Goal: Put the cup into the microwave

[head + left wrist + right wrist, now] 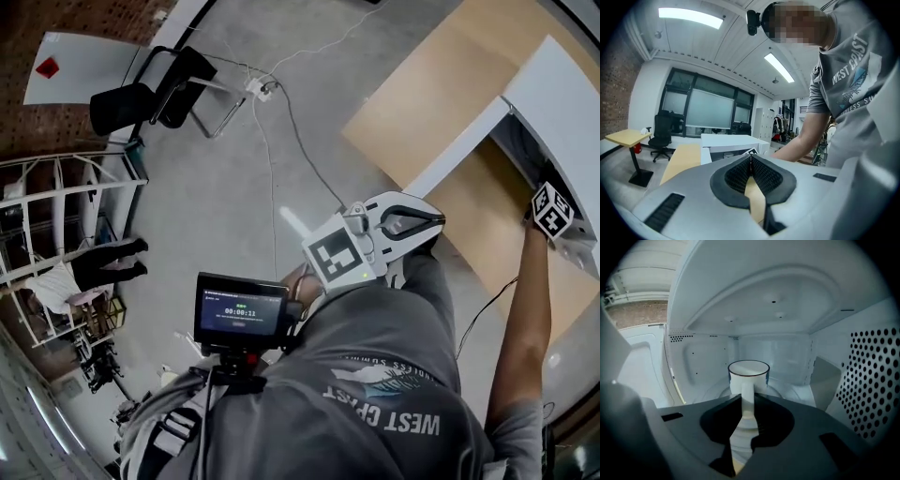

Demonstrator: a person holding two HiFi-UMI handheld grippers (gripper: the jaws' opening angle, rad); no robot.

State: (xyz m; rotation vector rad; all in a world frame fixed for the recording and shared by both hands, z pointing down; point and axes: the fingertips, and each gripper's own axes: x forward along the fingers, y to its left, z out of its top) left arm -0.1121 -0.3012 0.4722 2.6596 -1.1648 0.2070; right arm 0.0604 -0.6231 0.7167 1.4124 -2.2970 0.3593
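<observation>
The person's right arm (523,309) stretches toward the right edge of the head view, and the hand reaches into the white microwave (562,84) on the wooden table (422,103). The left gripper (751,158) hangs near the middle of that view, close to the body. Its jaws are pressed together with nothing between them.

In the right gripper view the cavity shows all round. The perforated wall (872,380) is close at the right, the ceiling arches over the top, and the open door (644,366) stands at the left. There is free room on both sides.

The right gripper (748,397) is clamped on the handle of the white cup (748,373). The cup is upright at the centre of the frame, inside the cavity, just past the jaw tips.
</observation>
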